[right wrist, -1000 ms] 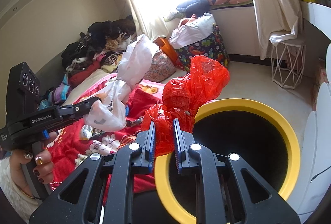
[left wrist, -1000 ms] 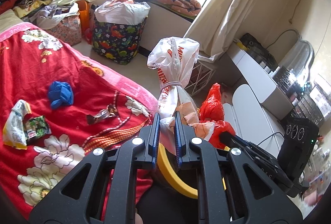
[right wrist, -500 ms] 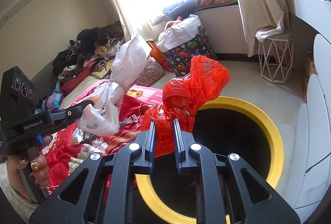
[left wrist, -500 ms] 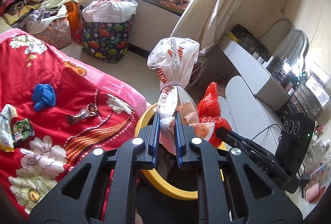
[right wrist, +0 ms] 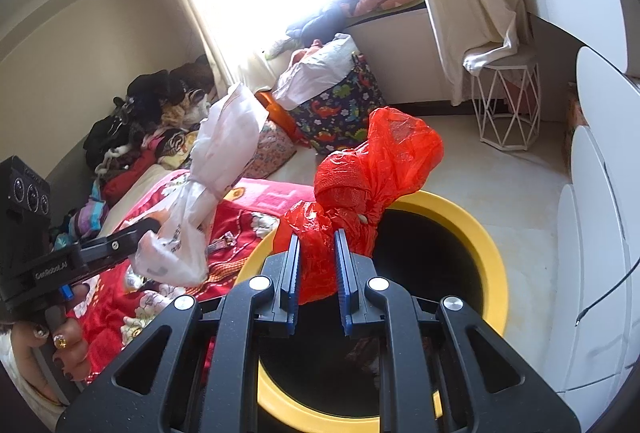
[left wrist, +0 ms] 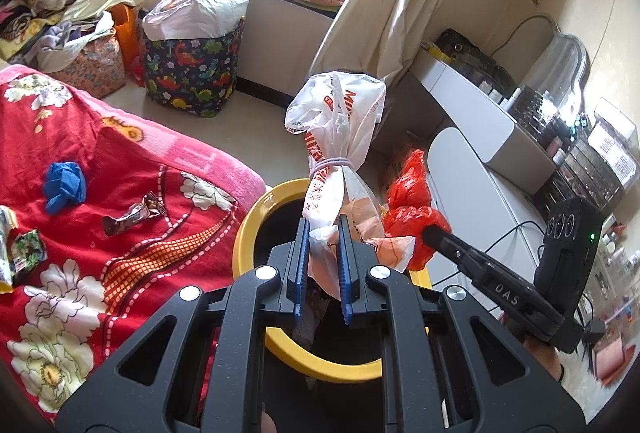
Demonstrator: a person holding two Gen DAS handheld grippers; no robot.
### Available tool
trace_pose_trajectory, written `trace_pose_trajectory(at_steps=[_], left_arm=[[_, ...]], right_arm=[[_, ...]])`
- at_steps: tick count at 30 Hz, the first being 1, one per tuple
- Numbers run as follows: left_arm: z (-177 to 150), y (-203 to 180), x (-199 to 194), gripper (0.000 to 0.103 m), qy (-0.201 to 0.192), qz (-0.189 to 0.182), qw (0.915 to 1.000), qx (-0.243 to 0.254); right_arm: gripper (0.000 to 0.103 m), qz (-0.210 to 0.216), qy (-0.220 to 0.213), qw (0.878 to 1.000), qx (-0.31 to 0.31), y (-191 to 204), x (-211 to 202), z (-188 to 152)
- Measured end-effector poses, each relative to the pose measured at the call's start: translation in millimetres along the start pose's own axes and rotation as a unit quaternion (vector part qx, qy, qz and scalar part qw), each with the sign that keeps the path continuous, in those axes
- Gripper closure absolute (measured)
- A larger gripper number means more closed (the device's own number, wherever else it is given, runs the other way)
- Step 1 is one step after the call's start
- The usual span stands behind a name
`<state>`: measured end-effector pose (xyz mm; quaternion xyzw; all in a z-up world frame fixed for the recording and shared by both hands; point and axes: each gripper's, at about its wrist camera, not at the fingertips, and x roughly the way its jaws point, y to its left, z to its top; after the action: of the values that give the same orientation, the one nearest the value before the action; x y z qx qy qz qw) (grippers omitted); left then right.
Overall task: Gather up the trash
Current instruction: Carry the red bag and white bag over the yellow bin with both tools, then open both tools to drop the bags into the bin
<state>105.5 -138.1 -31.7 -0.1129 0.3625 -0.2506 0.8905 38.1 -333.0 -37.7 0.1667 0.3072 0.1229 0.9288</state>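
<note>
My left gripper (left wrist: 323, 233) is shut on a tied white plastic bag (left wrist: 340, 137) with red print, held over the yellow-rimmed black bin (left wrist: 256, 217). My right gripper (right wrist: 316, 245) is shut on a tied red plastic bag (right wrist: 376, 169), held above the same bin (right wrist: 488, 249). The red bag (left wrist: 408, 209) and right gripper show at right in the left wrist view; the white bag (right wrist: 216, 169) and left gripper show at left in the right wrist view. Loose trash lies on the red bed cover (left wrist: 120, 273): a brown wrapper (left wrist: 134, 219), a blue crumpled piece (left wrist: 64, 181), a green packet (left wrist: 28, 247).
A dinosaur-print fabric bin (left wrist: 192, 73) stands on the floor by the window. A white wire stool (right wrist: 504, 113) stands under the curtain. A white desk and chair (left wrist: 472, 161) are to the right of the bin. Clothes are piled at the far left (right wrist: 152, 129).
Both grippers, still holding their bags, have moved over the bin's opening; the bin now lies more fully under them. The bed has slid left in the left wrist view.
</note>
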Motion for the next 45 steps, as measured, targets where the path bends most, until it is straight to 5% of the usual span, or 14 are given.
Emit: trace_pose_trajectory(at_steps=[34,38,40,43,45], left_arm=[[-33,-8,61,0.095,0.096,0.049,0.9941,0.006],[-34,-6,62,0.093,0.096,0.05,0.994,0.004],[-34,-6,61,0.085,0.093,0.045,0.9946,0.003],[-33,-4,59,0.056,0.084,0.035,0.9959,-0.005],[-32,-3,56,0.041,0.075,0.031,0.9966,-0.01]], right_arm=[[0.088,0.005,0.045,0.999,0.006,-19,6,-18],[0.081,0.008,0.053,0.999,0.008,-18,8,-19],[0.073,0.007,0.055,0.998,0.018,-22,10,-19],[0.051,-0.004,0.053,0.998,0.027,-27,10,-19],[0.049,-0.01,0.05,0.998,0.035,-30,9,-19]])
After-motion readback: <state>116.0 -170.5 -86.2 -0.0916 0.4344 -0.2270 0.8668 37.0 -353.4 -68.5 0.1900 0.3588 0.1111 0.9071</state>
